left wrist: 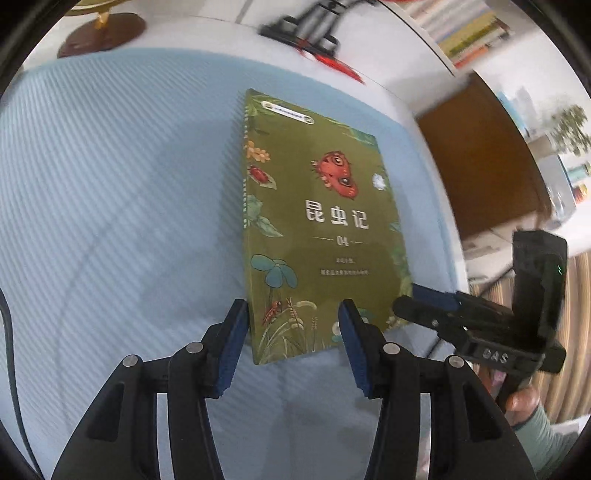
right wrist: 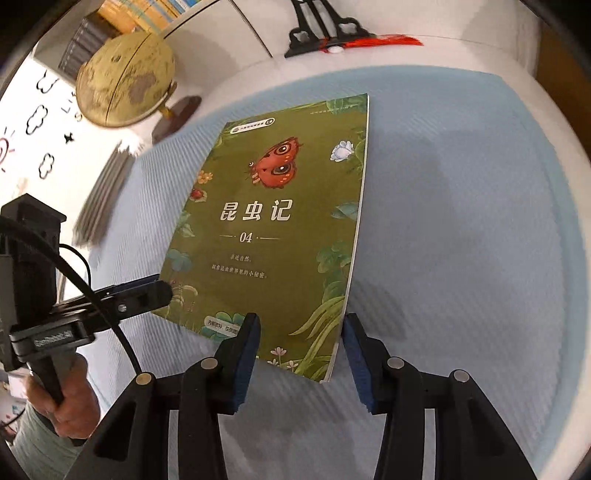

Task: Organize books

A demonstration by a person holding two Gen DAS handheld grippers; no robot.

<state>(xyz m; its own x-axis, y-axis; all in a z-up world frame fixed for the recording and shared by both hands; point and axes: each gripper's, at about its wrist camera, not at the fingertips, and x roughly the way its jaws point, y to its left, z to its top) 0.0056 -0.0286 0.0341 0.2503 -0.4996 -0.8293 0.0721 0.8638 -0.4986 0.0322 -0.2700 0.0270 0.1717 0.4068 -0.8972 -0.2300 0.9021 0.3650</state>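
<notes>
**Two grippers straddle the near corners of a green book**

The left gripper [left wrist: 293, 345], black with blue-padded fingers, stands wide open around the near spine corner of the green paperback book with a red butterfly on its cover [left wrist: 317, 229]; its pads hold nothing. The right gripper [right wrist: 301, 356] is equally open around the opposite near corner, at the page edge, and also holds nothing. The book lies flat, face up, on a pale blue ribbed mat [left wrist: 110, 192].

The step in hand appears to be taking hold of the book. It would likely go best if both grippers close evenly so the thin cover does not bend or skid on the mat.

The mat covers a white tabletop [right wrist: 258, 70]. A tan globe on a dark wooden base [right wrist: 125, 79] stands at the far left, a black stand with a red tassel [right wrist: 332, 37] sits beyond the mat, and shelved books [left wrist: 469, 33] line the background.
</notes>
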